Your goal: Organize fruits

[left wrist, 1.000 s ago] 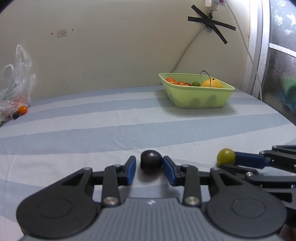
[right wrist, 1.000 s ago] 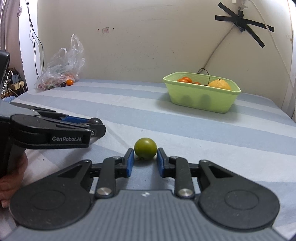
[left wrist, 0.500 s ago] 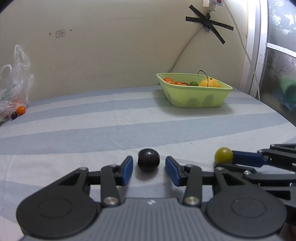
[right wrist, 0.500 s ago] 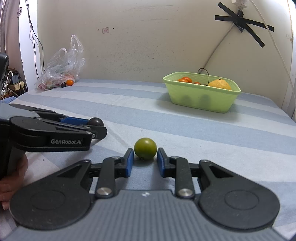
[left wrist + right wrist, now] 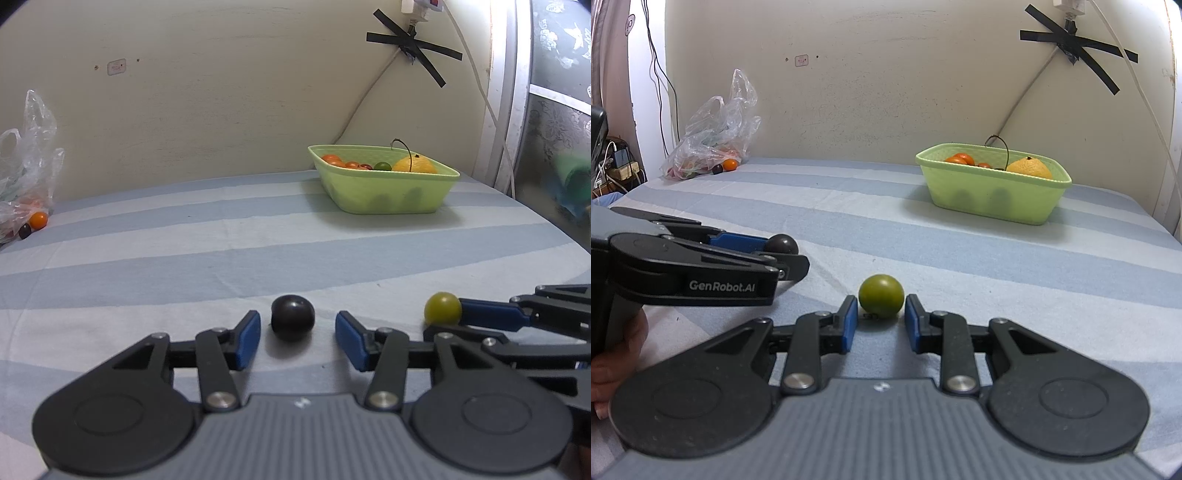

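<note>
A dark round fruit [image 5: 293, 321] lies on the striped bed sheet [image 5: 221, 266] between the blue pads of my left gripper [image 5: 297, 332]. Its jaws are opening and a gap shows on each side of the fruit. A small green fruit [image 5: 881, 301] rests on the sheet at the tips of my right gripper [image 5: 881, 314], whose pads sit against its sides. In the left wrist view that green fruit [image 5: 442, 308] shows at the right, in front of the right gripper's blue fingertip. The light green basket [image 5: 993, 203] stands far back right and holds an orange, small red tomatoes and a green fruit.
A clear plastic bag [image 5: 713, 140] with fruit lies at the far left by the wall, with an orange fruit [image 5: 730, 164] and a dark one beside it. A person's hand [image 5: 613, 362] holds the left gripper. Cables hang on the wall behind the basket.
My left gripper's pads have spread apart from the dark fruit, which stays on the sheet. The right gripper and green fruit have not moved.
</note>
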Demonstrator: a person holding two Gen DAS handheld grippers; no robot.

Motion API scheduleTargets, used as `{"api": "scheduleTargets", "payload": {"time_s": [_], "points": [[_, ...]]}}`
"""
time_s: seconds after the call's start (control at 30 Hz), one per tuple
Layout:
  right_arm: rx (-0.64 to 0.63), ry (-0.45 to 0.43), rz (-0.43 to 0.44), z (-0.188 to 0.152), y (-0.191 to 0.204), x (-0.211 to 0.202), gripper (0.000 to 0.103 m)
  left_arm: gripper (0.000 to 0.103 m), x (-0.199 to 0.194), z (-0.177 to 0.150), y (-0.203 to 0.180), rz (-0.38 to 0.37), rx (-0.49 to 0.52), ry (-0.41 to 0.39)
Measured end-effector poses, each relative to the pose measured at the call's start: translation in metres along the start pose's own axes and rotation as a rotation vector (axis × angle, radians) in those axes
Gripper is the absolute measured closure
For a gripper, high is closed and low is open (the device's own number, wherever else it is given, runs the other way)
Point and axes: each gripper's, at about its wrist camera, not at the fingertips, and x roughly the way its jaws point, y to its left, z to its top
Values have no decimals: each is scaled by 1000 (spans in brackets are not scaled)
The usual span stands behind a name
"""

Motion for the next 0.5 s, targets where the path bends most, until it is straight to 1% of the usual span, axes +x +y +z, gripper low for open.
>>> {"api": "scheduleTargets", "payload": {"time_s": [0.5], "points": [[0,0,2,0,-1,0,72,54,0,-1,4,-28,-19,-5]]}}
